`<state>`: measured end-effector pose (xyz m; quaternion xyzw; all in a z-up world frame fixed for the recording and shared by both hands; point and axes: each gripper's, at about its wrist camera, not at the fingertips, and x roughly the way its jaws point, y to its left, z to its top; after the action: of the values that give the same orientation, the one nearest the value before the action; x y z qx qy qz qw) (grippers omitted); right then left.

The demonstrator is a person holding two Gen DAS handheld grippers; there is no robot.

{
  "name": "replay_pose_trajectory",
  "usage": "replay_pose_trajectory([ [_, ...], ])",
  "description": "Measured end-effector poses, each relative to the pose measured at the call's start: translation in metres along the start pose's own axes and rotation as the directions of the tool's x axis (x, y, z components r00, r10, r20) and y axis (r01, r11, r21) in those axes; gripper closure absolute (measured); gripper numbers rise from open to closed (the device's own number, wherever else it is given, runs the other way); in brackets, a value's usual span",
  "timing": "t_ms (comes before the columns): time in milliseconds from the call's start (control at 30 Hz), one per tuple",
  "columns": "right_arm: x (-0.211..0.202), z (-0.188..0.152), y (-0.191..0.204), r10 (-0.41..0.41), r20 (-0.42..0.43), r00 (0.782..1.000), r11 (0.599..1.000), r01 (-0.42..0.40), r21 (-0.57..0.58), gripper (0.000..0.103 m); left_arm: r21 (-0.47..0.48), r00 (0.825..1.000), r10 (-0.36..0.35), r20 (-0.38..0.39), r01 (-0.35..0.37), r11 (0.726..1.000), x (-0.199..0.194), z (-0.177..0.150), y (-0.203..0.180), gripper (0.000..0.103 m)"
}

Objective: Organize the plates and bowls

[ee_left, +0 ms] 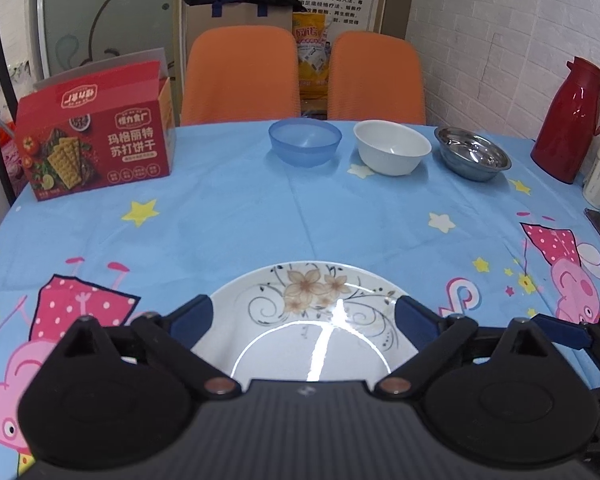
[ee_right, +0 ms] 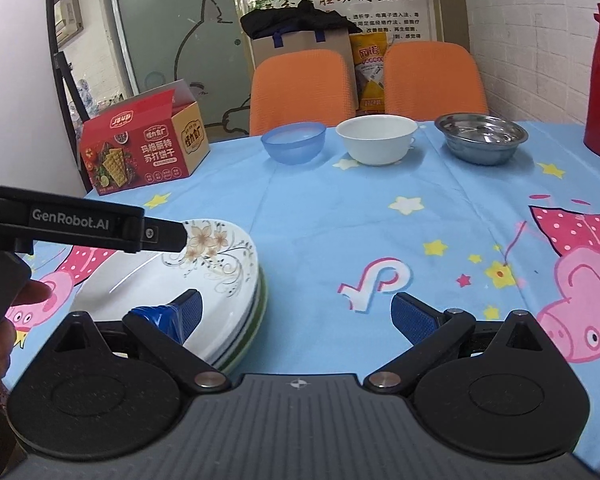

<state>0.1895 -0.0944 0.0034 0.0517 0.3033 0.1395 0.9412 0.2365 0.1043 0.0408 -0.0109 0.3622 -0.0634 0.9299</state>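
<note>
- The left wrist view is showing the left gripper (ee_left: 303,318) hanging over the flower plate (ee_left: 308,320), with its two blue fingers (ee_left: 192,316) spread wide, one on each side of the plate. They are holding nothing.
- The flower plate is sitting on top of a stack of plates (ee_right: 188,292), and the stack is resting on the blue cartoon tablecloth (ee_left: 228,216).
- In the right wrist view, the right gripper (ee_right: 296,316) is sitting just to the right of the plate stack, with its fingers wide apart too and nothing between them.
- Its left finger (ee_right: 188,312) is looking like it is over the edge of the stack; I cannot tell if it is touching.
- Far behind the plate stack, three bowls are standing in a row near the far edge of the table: a blue bowl (ee_left: 305,142), a white bowl (ee_left: 392,147) beside it, and a shiny metal bowl (ee_left: 474,154) to the right of that.
- The bowls are sitting close together but not touching.
- A red cracker box (ee_left: 96,132) is standing far to the left and behind the plate stack.
- A red jug (ee_left: 572,120) is standing far to the right, past the metal bowl.
- Two orange chairs (ee_left: 240,76) are waiting behind the bowls.
</note>
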Motion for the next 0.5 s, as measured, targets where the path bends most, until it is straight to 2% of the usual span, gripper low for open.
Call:
replay_pose_trajectory([
  [333, 0.002, 0.02, -0.067, -0.073, 0.013, 0.997, 0.995, 0.072, 0.062, 0.014, 0.081, 1.0, -0.021, -0.011, 0.022, 0.996, 0.021, 0.03, -0.044, 0.007],
  [500, 0.017, 0.031, -0.103, -0.098, 0.004, 0.995, 0.993, 0.097, 0.072, 0.014, 0.139, 0.997, -0.07, -0.029, 0.073, 0.988, 0.04, 0.058, -0.071, 0.007],
])
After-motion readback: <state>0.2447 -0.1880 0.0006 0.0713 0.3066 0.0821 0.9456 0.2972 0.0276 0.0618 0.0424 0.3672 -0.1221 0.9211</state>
